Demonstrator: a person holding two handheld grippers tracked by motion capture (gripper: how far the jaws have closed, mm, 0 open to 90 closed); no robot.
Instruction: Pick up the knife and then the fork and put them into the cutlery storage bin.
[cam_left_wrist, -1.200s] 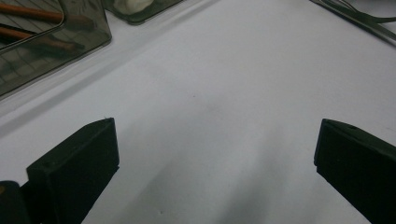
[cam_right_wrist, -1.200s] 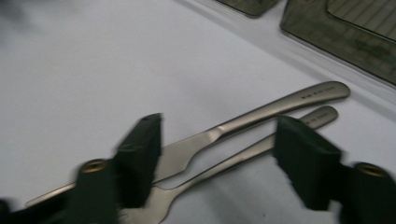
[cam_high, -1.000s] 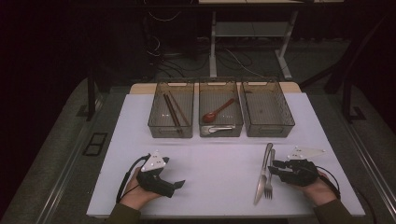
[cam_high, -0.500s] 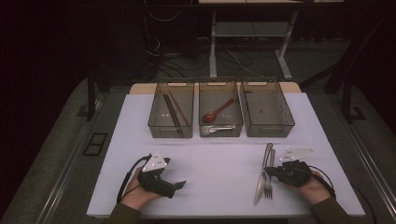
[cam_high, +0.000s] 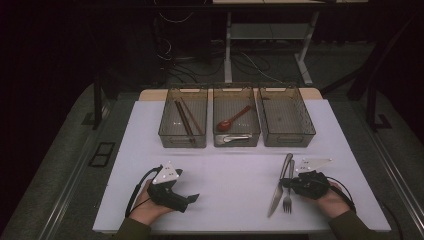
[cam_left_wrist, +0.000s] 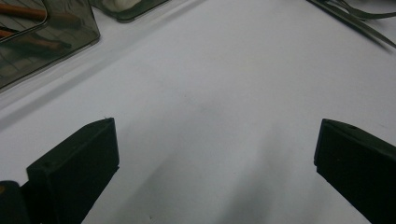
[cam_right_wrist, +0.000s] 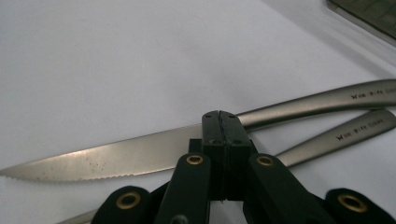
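A steel knife (cam_high: 278, 189) and a fork (cam_high: 288, 192) lie side by side on the white table (cam_high: 235, 175) at the front right. My right gripper (cam_high: 285, 183) rests on the table against them, held by a hand. In the right gripper view its jaws (cam_right_wrist: 220, 117) are pressed flat together with nothing between them, the tips just over the knife (cam_right_wrist: 116, 158) where blade meets handle; the fork handle (cam_right_wrist: 345, 133) runs underneath. My left gripper (cam_high: 193, 198) sits at the front left, its jaws (cam_left_wrist: 215, 140) wide apart over bare table.
Three clear bins stand in a row at the back. The left bin (cam_high: 170, 134) holds brown chopsticks (cam_high: 184, 119), the middle bin (cam_high: 218, 100) a red spoon (cam_high: 233, 118) and a metal spoon (cam_high: 233, 137), and the right bin (cam_high: 308, 131) nothing. The table's front edge is close behind both hands.
My right gripper has slid a little to the left, up to the knife and fork. The left gripper has stayed put.
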